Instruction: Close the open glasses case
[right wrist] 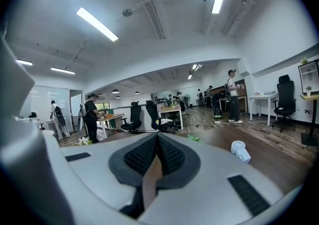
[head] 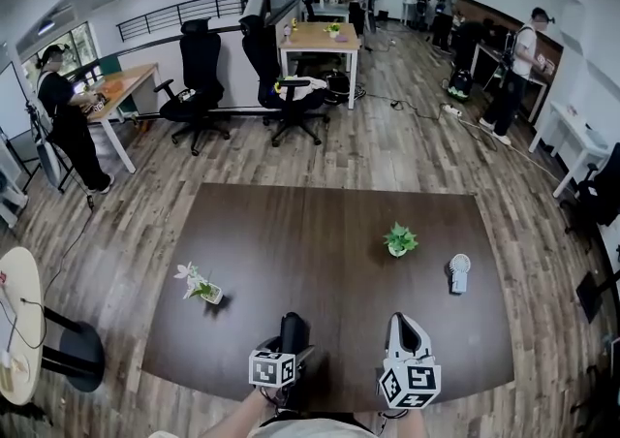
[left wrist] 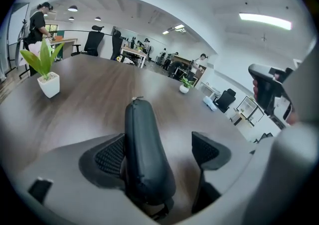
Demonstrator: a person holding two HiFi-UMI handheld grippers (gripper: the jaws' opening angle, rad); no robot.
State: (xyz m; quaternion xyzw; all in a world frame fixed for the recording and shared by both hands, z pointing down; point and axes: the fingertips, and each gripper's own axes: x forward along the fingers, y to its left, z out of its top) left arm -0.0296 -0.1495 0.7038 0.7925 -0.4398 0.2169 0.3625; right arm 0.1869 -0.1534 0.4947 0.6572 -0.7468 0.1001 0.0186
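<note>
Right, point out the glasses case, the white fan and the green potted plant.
glasses case [left wrist: 144, 154], left gripper view, middle of its dark shell.
white fan [head: 459, 272], head view, middle of its body.
green potted plant [head: 398, 237], head view, its leaves.

The left gripper and right gripper each have a pale grey moulded shell and carry a white cube printed with black square markers. In the gripper views the shells look broad and smooth, with small black rectangular insets. Each jaw ends in a black pad with a fine dotted grip texture, set in a dark rounded surround.
</note>
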